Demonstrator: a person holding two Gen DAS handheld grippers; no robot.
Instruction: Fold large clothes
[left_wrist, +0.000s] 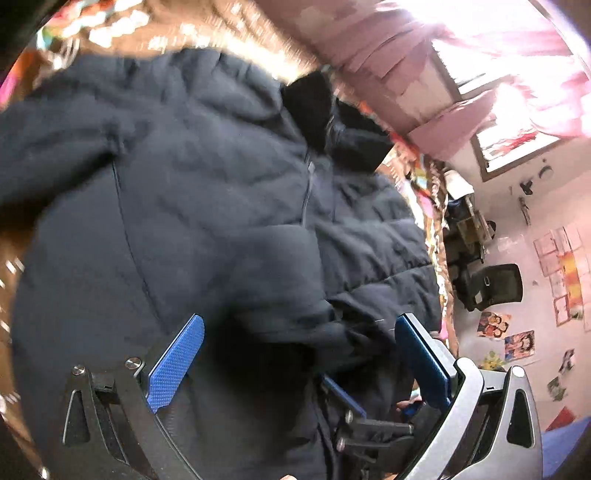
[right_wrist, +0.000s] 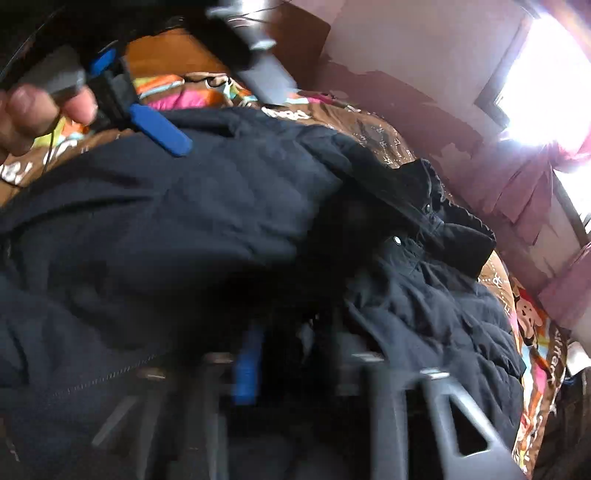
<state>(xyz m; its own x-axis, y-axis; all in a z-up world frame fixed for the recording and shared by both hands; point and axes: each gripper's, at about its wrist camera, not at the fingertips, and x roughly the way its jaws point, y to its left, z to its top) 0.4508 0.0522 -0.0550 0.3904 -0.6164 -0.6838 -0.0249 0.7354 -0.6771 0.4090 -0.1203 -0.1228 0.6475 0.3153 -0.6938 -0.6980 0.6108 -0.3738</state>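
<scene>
Gaping left tongs (left_wrist: 295, 354) straddle a fold of dark jacket (left_wrist: 184, 184).

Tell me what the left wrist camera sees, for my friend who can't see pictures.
A big dark navy puffy jacket lies spread on a colourful patterned bedcover, filling most of the view. The left tongs, with blue pads, hang open just above it. A pink wall with posters and a bright window are at the right.

Dark navy padded jacket (left_wrist: 207, 206) lies rumpled, black collar outward, on patterned bedding.
</scene>
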